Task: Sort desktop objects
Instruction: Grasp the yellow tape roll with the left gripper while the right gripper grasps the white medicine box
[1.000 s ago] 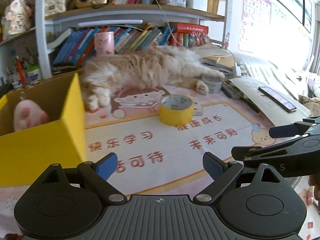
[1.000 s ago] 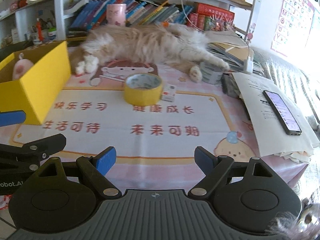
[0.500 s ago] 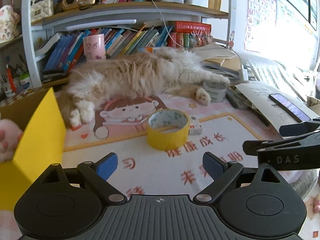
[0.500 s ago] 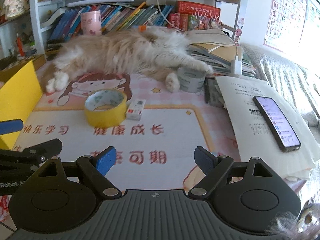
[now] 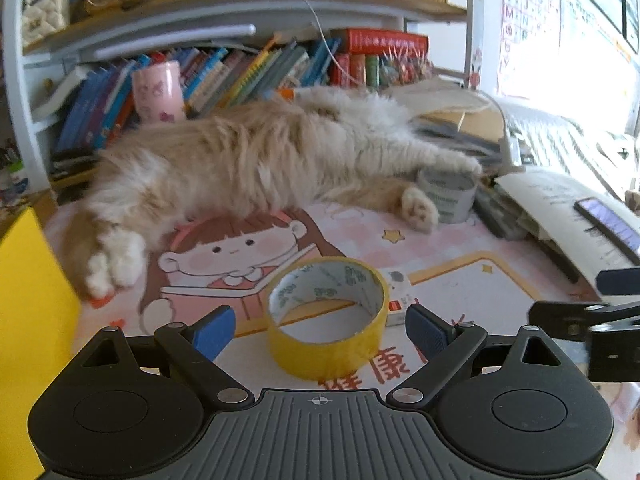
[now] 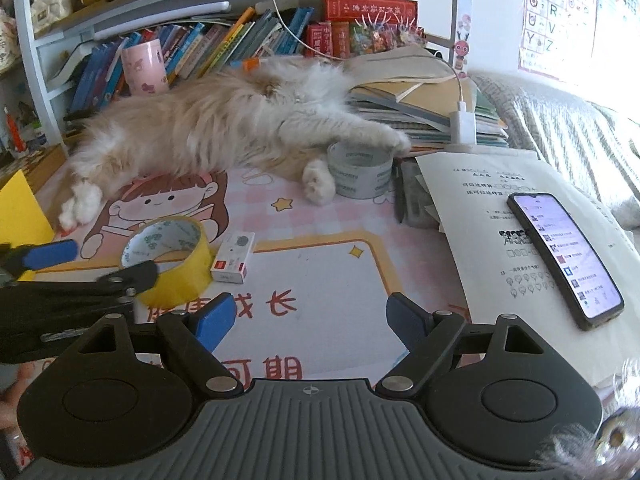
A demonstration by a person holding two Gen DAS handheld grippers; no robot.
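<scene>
Through your left wrist camera, your left tongs (image 5: 318, 330) are standing wide and released, with the yellow tape roll (image 5: 327, 316) lying flat on the pink cartoon mat (image 5: 460, 292) in line with the gap between the blue pads (image 5: 212, 330). The pads are flanking the roll but are not pressing on it; how far the fingertips are from it in depth is hard to tell. A small white box (image 5: 398, 294) is lying just beside the roll on its right. A fluffy cat (image 5: 256, 160) is stretching across the back of the surface, one paw resting on a grey tape roll (image 5: 450, 196). The yellow box (image 5: 32, 320) is filling the left edge of the view. Your right tongs (image 5: 592, 320) are poking in from the right.

Through your right wrist camera, your right tongs (image 6: 307, 320) are also released, holding nothing, hanging over the bare white part of the mat (image 6: 320, 272) with its red characters. The yellow tape roll (image 6: 168, 260) is sitting to their left, and the left tongs (image 6: 96, 264) are reaching around it, one finger crossing in front of it. The white box (image 6: 234, 258) is lying just right of the roll. The grey tape roll (image 6: 360, 176) is lying further back beside the cat (image 6: 224, 124). A phone (image 6: 564, 260) with a lit screen is lying on a printed paper sheet (image 6: 480, 200) at the right. A corner of the yellow box (image 6: 22, 212) is showing at the left.
</scene>
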